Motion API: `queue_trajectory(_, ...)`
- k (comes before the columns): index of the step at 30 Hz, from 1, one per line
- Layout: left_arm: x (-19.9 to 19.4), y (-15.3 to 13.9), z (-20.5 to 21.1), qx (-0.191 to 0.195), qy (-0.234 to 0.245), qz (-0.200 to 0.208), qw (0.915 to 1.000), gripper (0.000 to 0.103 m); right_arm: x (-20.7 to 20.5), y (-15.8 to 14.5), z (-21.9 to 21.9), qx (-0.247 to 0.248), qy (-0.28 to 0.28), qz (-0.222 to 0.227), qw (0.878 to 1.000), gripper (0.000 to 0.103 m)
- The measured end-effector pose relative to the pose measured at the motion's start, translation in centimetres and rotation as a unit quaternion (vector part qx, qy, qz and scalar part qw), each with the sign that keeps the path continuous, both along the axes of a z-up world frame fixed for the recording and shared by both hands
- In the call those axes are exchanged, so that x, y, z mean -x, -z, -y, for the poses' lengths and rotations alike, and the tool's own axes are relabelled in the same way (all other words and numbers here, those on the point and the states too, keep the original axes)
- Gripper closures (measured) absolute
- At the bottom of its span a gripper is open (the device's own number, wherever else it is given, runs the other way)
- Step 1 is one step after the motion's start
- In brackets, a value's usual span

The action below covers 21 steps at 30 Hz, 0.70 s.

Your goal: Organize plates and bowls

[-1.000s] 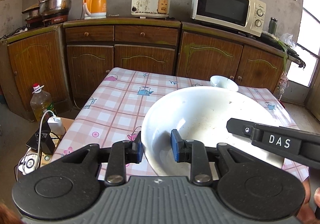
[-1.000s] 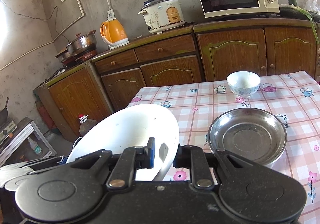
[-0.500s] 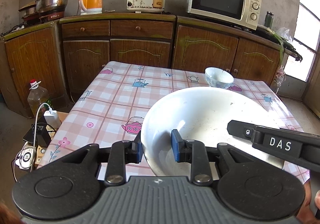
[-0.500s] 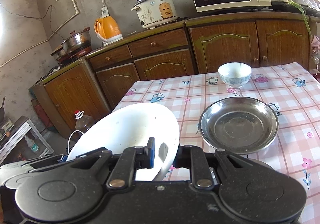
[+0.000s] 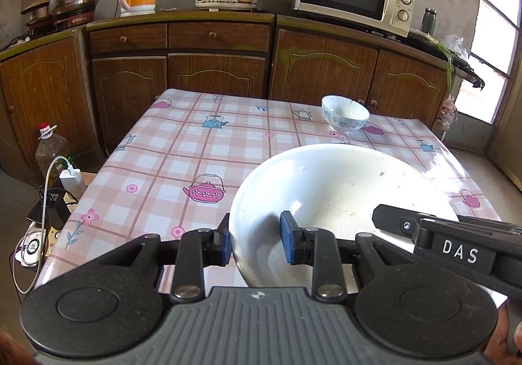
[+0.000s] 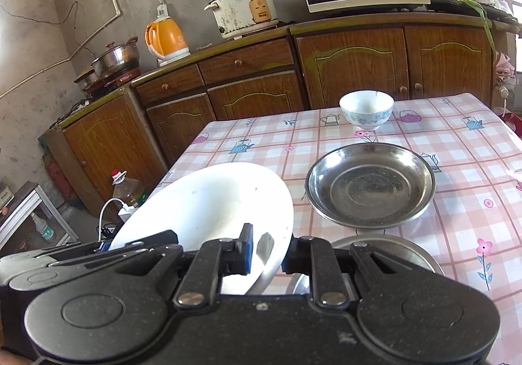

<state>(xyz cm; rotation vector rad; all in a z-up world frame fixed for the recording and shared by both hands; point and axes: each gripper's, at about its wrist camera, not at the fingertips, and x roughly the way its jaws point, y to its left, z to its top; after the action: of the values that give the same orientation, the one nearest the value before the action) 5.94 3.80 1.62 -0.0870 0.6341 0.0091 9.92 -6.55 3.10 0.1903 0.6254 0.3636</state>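
Both the left gripper (image 5: 256, 242) and right gripper (image 6: 266, 252) are clamped on the white plate's (image 5: 339, 198) rim. Only the right wrist view shows the steel dish (image 6: 370, 183) past the plate.

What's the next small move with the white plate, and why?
Probably carry the white plate a little toward the steel dish and lower it in. Both the left gripper and right gripper pinch opposite rims, the plate hangs tilted above the checked tablecloth, and the dish sits empty just beside it. The small patterned bowl stands clear behind.
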Motion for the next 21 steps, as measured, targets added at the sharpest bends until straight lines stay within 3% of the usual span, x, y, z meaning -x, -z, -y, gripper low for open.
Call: queue_trajectory(21,0.4,1.0,1.7,0.003,0.023,-0.007,0.9997,0.074,1.5,1.0,2.1,0.016,0.011,-0.005,1.000,0.081)
